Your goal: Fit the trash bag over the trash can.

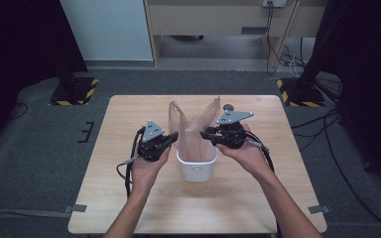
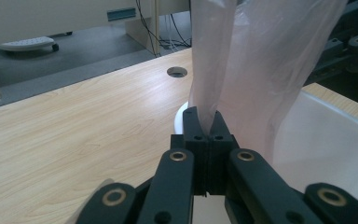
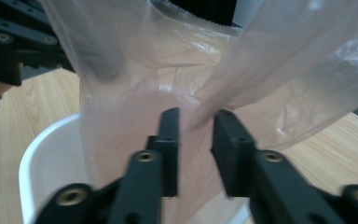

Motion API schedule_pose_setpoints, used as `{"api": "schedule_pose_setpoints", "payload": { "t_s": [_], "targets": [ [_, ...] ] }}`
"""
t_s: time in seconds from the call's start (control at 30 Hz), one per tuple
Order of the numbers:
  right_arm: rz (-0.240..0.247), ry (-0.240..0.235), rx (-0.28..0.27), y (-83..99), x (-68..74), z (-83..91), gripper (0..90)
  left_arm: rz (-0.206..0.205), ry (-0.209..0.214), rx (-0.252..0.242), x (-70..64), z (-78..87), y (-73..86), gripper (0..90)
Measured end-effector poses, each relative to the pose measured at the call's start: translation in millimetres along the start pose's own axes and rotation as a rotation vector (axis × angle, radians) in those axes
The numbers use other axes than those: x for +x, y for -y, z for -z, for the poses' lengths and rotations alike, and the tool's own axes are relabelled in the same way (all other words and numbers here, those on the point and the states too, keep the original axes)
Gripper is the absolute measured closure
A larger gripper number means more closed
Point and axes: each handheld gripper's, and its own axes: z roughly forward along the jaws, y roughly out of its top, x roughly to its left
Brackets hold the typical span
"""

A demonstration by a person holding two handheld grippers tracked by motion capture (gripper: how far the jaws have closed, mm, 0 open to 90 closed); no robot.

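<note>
A translucent pinkish plastic bag (image 1: 194,130) stands in a small white bin (image 1: 197,171) at the middle of the wooden table (image 1: 129,198), its two handles pointing up. My left gripper (image 1: 171,137) is shut on the bag's left edge, and in the left gripper view its jaws pinch the film (image 2: 261,70) just above the bin's rim (image 2: 335,121). My right gripper (image 1: 207,134) is at the bag's right side. In the right gripper view its jaws stand apart, with the bag's film (image 3: 168,70) running between them over the bin (image 3: 42,154).
A round cable hole (image 2: 177,71) is in the tabletop beyond the bin. Two stands with yellow-black bases (image 1: 74,91) (image 1: 297,91) flank the table's far corners. Cables (image 1: 322,124) lie on the floor at the right. A cabinet (image 1: 218,20) stands behind.
</note>
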Motion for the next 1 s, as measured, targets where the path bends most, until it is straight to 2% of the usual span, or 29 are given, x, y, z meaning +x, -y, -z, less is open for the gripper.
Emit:
{"api": "schedule_pose_setpoints", "payload": {
  "t_s": [0.07, 0.2, 0.37, 0.43, 0.47, 0.53, 0.57, 0.63, 0.8, 1.0],
  "targets": [
    [-0.013, 0.008, -0.01, -0.8, -0.4, -0.8, 61.1, -0.002, 0.001, -0.002, -0.5, 0.1, -0.3, 90.0],
    [-0.036, 0.025, -0.023, -2.7, -2.2, -2.4, 54.9, -0.012, 0.001, 0.003, -1.9, 0.0, -0.6, 90.0],
    [-0.063, 0.053, -0.036, -4.7, -6.2, -7.2, 63.9, -0.019, 0.007, 0.004, -4.1, 0.5, -0.6, 90.0],
    [-0.07, 0.063, -0.03, -5.5, -8.1, -11.0, 69.2, -0.02, 0.009, 0.003, -4.6, 1.6, -0.5, 90.0],
    [-0.074, 0.071, -0.03, -6.1, -8.7, -12.9, 75.1, -0.021, 0.01, 0.002, -4.6, 2.1, -0.6, 90.0],
    [-0.082, 0.062, -0.038, -7.0, -10.3, -15.1, 83.9, -0.02, 0.01, -0.001, -4.3, 3.5, -0.6, 90.0],
    [-0.082, 0.062, -0.038, -7.0, -10.3, -15.1, 83.9, -0.02, 0.01, -0.001, -4.3, 3.5, -0.6, 90.0],
    [-0.09, 0.053, -0.041, -7.2, -9.0, -15.1, 90.0, -0.014, 0.009, -0.006, -1.8, 4.4, -0.9, 90.0],
    [-0.068, 0.049, -0.039, -3.6, -2.4, -5.9, 90.0, 0.006, -0.002, -0.013, 2.7, 1.8, -1.8, 90.0],
    [-0.054, 0.042, -0.068, 6.3, 8.3, 20.2, 90.0, 0.026, -0.02, -0.01, 7.6, -7.2, -6.6, 90.0]
  ]
}}
